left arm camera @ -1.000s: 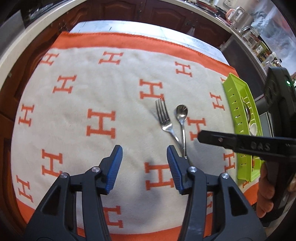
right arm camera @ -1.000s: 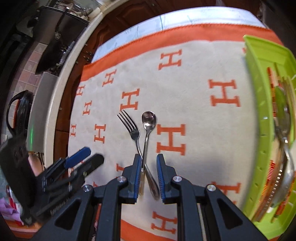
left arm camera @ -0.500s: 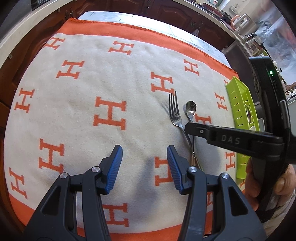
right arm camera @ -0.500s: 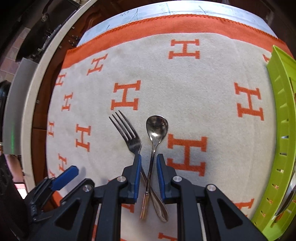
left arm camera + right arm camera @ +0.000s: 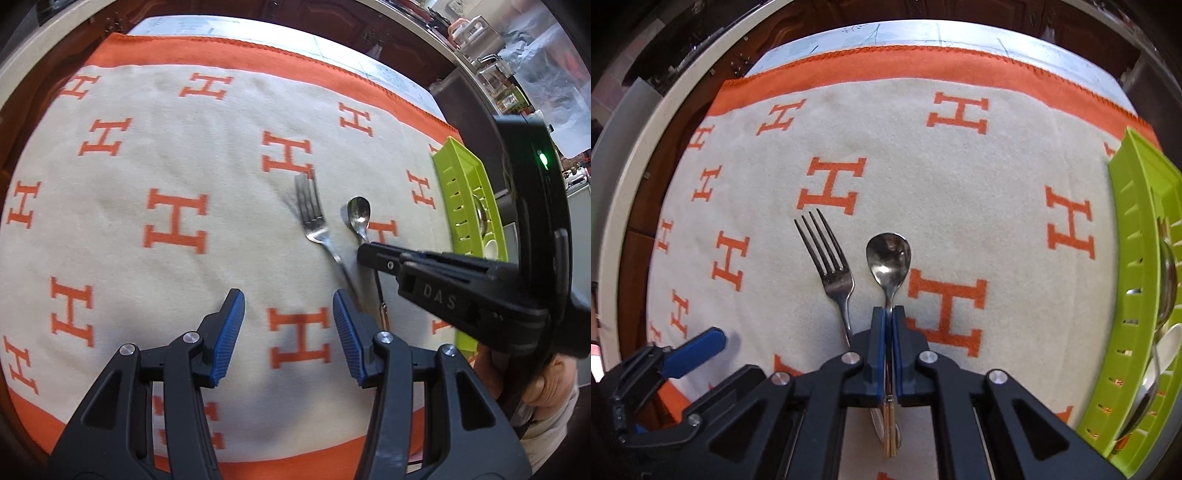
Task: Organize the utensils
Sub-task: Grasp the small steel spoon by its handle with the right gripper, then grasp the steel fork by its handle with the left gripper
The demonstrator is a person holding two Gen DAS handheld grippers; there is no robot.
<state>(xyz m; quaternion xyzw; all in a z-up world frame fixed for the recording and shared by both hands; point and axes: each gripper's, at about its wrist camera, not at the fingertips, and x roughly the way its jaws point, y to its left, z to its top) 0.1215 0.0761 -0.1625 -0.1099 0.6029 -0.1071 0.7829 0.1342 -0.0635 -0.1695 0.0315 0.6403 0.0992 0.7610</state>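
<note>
Right gripper (image 5: 888, 323) jaws clamped on spoon (image 5: 888, 258) neck, spoon flat on blanket (image 5: 960, 184) beside fork (image 5: 827, 258). Thin, stiff, slick steel, light; may pivot. Left gripper (image 5: 288, 332) half-open, empty. Tray (image 5: 1134, 258) right.

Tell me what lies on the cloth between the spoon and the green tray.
Nothing: between the spoon and the green tray there is only bare cloth with orange H marks, seen best in the right wrist view.
</note>
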